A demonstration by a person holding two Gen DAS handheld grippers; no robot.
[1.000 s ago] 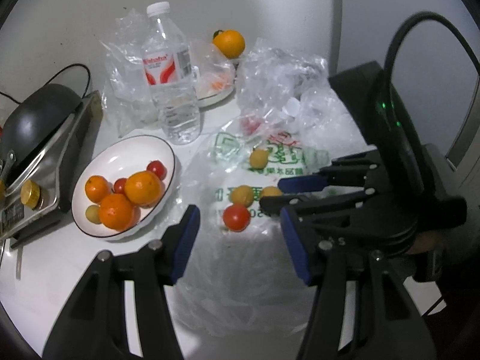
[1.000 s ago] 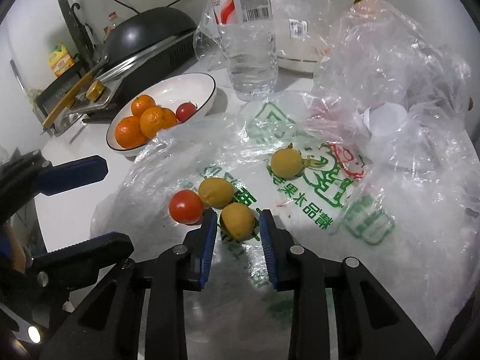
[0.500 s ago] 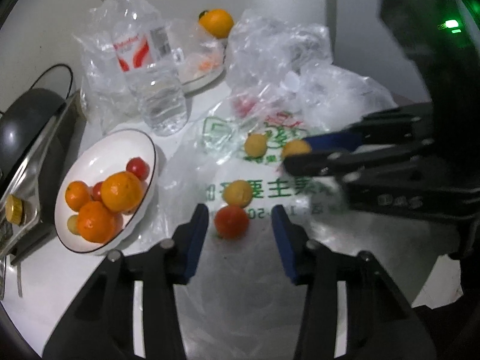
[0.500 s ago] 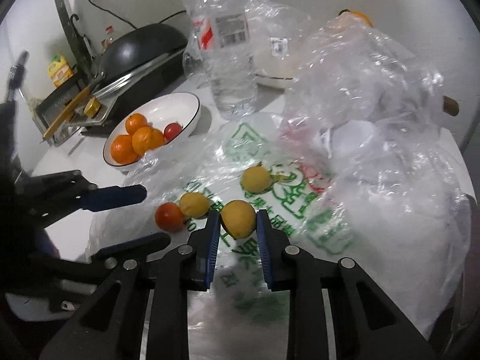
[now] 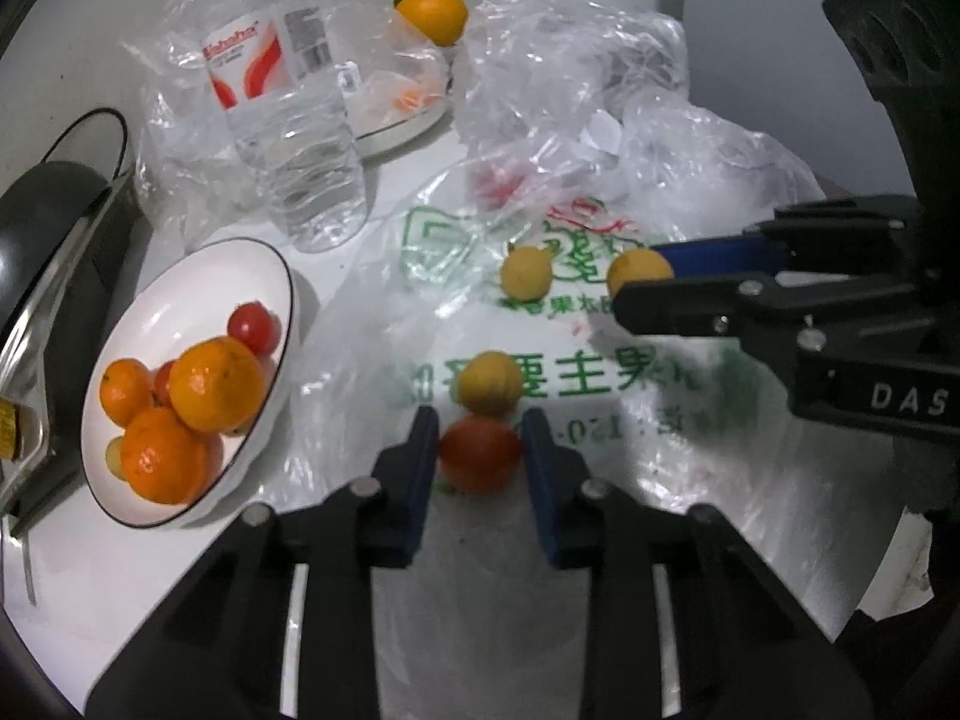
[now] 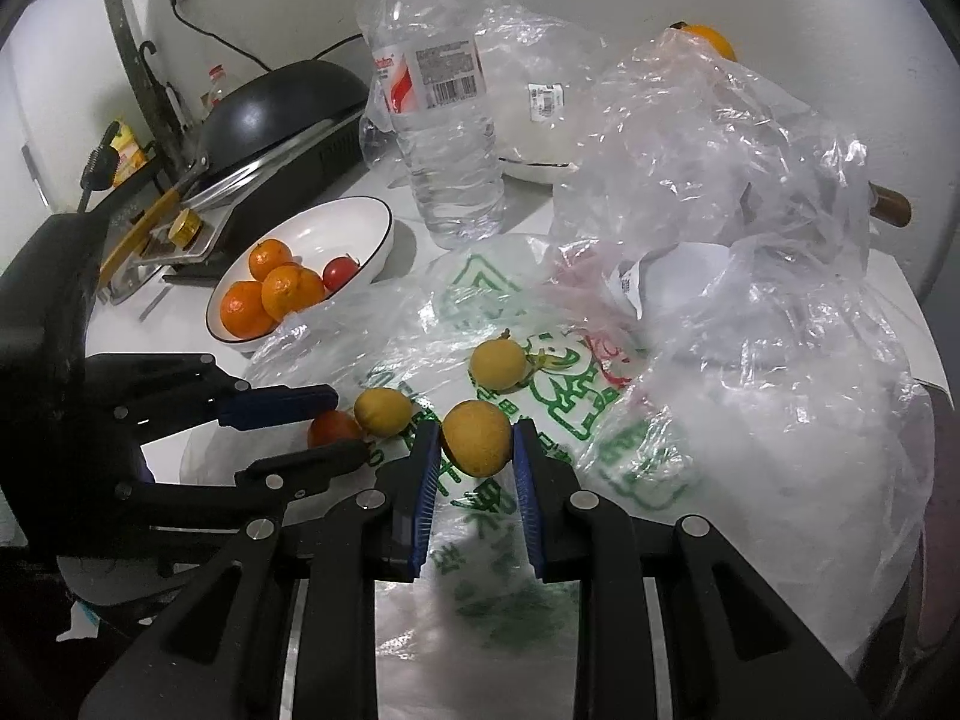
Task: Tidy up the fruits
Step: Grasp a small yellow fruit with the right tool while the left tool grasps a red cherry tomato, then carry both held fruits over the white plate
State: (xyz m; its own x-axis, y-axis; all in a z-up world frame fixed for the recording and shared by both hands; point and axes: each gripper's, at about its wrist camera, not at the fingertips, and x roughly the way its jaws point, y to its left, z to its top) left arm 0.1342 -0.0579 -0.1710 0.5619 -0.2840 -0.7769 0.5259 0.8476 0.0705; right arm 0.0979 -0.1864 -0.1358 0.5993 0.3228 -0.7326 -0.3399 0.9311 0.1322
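My right gripper (image 6: pixel 471 441) is shut on a small yellow fruit (image 6: pixel 477 437) and holds it above the printed plastic bag (image 6: pixel 540 420); this fruit also shows in the left wrist view (image 5: pixel 637 271). My left gripper (image 5: pixel 479 444) has its jaws closed around a red tomato (image 5: pixel 480 461) lying on the bag, touching both pads. Two more yellow fruits (image 5: pixel 489 383) (image 5: pixel 526 273) lie on the bag. A white bowl (image 5: pixel 270 264) at the left holds oranges (image 5: pixel 216 375) and small tomatoes (image 5: pixel 255 327).
A water bottle (image 5: pixel 288 120) stands behind the bowl. Crumpled clear bags (image 5: pixel 588 72) pile at the back right. An orange (image 5: pixel 433 13) sits by a plate (image 5: pixel 414 123) at the back. A black appliance (image 5: pixel 42 228) stands at the left edge.
My left gripper moved forward and closed its jaws around the red tomato. My right gripper, holding the yellow fruit, lifted it off the bag and moved right.
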